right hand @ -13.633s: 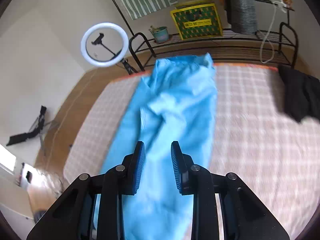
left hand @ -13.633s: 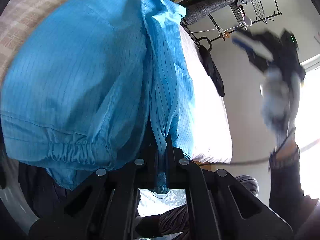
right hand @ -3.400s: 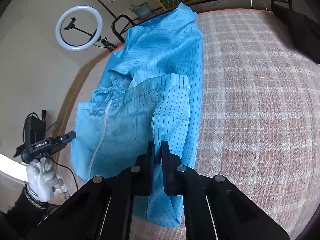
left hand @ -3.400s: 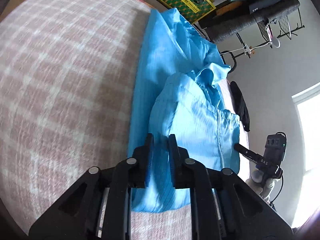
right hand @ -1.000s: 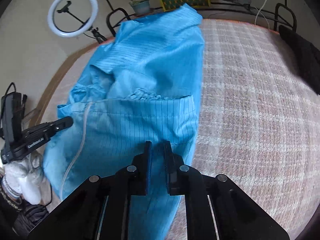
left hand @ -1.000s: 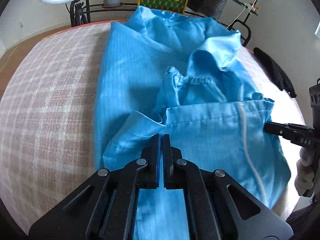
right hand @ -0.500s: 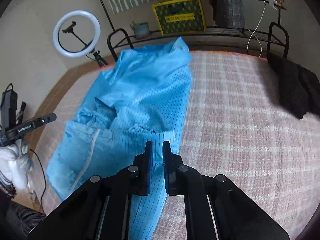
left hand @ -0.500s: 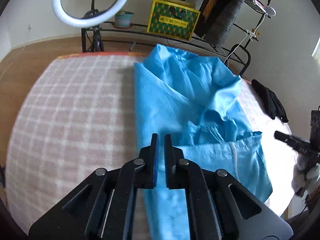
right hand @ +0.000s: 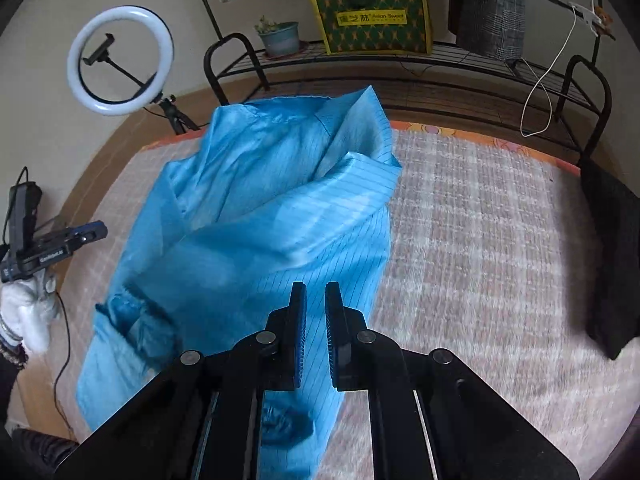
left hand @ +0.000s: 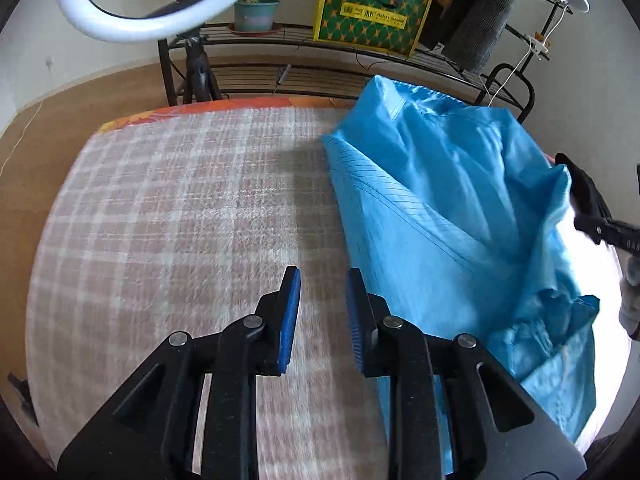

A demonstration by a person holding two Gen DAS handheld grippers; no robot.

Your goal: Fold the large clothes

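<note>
A large light-blue striped garment [left hand: 452,216] lies lengthwise on the plaid bed cover [left hand: 180,208], folded into a narrow band with its collar at the far end. In the right wrist view the garment [right hand: 260,232] fills the middle left. My left gripper [left hand: 320,284] is open and empty, above bare cover just left of the garment's edge. My right gripper [right hand: 316,296] is slightly open and empty, above the garment's near right part. The left gripper also shows in the right wrist view [right hand: 86,234].
A black garment [right hand: 608,256] lies at the bed's right edge. A ring light [right hand: 120,60], a metal rack [right hand: 400,64], a potted plant [right hand: 280,38] and a yellow-green box [right hand: 370,12] stand beyond the bed's far end.
Both grippers have let go of the garment and lifted back. The left one has opened wide and swung left over bare cover. The folded part has slumped looser.
</note>
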